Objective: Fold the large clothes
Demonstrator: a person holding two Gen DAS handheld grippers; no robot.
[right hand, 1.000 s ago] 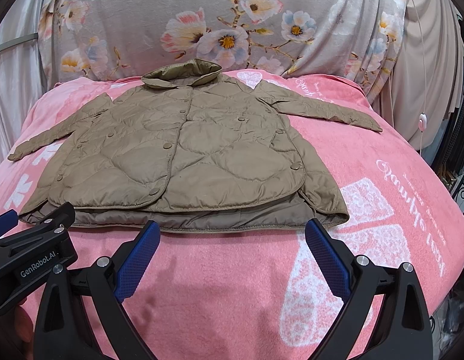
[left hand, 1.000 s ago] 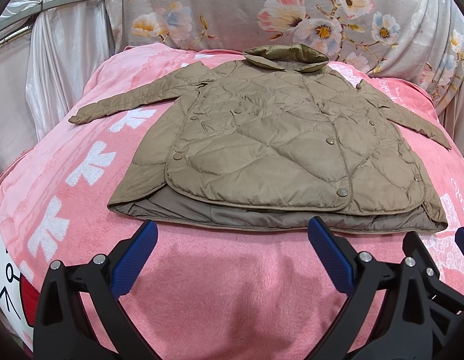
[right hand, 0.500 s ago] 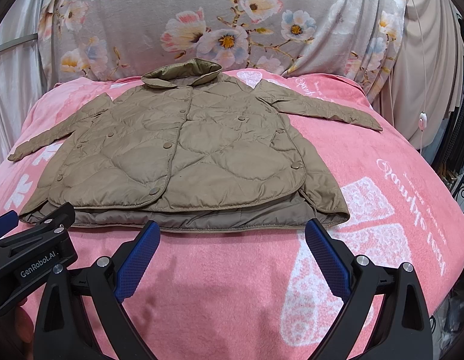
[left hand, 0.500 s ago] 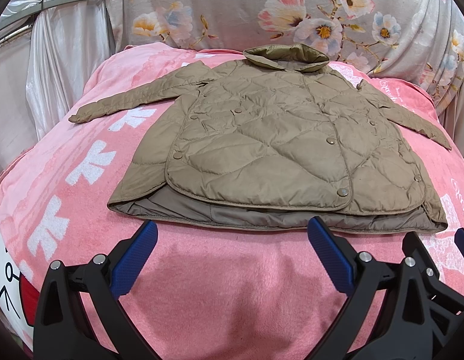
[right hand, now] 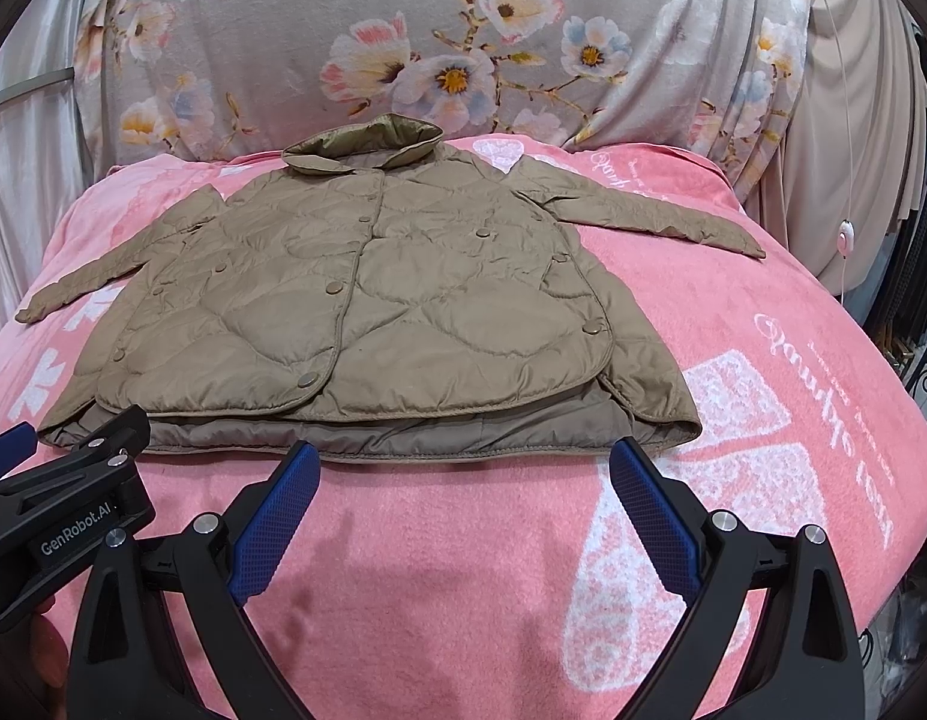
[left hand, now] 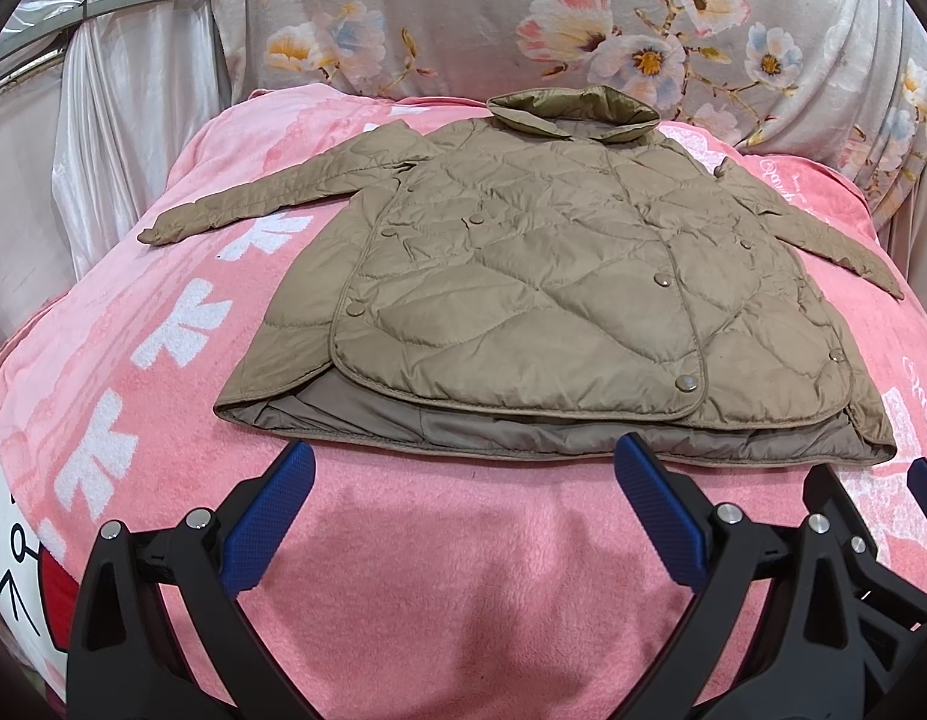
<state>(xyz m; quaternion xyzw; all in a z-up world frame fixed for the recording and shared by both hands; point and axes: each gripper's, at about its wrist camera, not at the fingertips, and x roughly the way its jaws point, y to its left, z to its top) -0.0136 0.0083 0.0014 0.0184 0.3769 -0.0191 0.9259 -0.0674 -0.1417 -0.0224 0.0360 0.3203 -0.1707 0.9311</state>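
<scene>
One quilted jacket (left hand: 559, 294), soft, probably slippery; grip sleeve cuffs at 10 and 2 o'clock. Left tongs (left hand: 460, 480) and right tongs (right hand: 463, 480) spread, empty.

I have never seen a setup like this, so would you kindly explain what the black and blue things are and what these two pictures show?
They are two hand-held grippers, each with a camera looking along its blue-padded fingers. One picture comes from the left gripper, the other from the right gripper. Both are open and hold nothing. In front of them a tan quilted jacket lies flat, buttoned, sleeves spread, on a pink blanket. A flowered cloth hangs behind. Each gripper also shows at the edge of the other's picture.
</scene>
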